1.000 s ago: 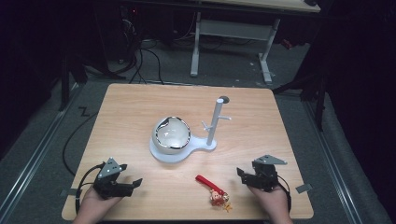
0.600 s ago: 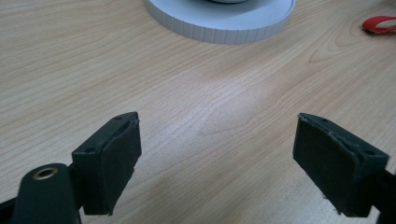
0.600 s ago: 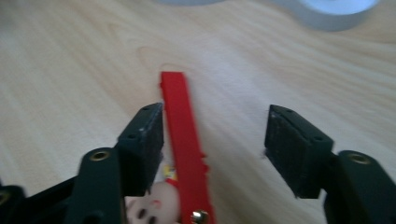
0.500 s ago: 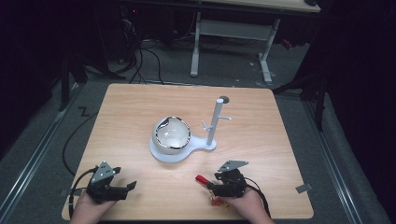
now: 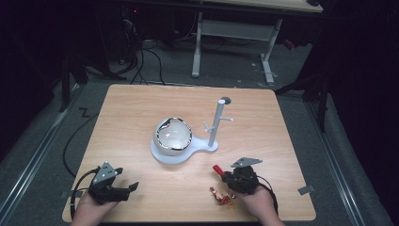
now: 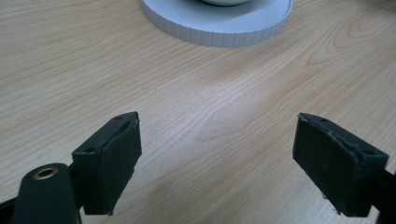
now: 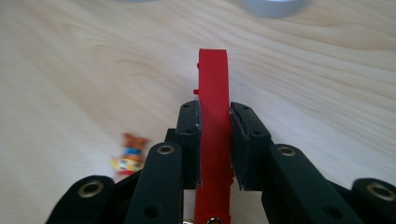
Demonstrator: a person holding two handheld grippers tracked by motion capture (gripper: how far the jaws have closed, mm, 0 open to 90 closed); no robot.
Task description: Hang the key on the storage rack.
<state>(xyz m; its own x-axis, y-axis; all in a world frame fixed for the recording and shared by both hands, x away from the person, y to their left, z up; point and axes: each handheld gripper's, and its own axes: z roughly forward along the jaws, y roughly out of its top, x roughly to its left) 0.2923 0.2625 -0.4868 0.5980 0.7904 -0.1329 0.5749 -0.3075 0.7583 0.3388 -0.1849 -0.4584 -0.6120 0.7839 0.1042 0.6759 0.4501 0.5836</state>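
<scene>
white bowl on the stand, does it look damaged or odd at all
Yes. The white bowl on the white stand looks broken: its dark rim has a jagged notch at the upper left instead of a clean circle. Nearby, the right gripper clamps a red strap with a small charm.

The desk (image 5: 141,113) is seen to be pale wood grain with a smooth, matt finish. The red strap (image 7: 213,88) looks matt, like plastic or rubber. The round base (image 6: 219,25) appears as white ribbed plastic; the bowl (image 5: 173,136) on it shows a glossy sheen.
</scene>
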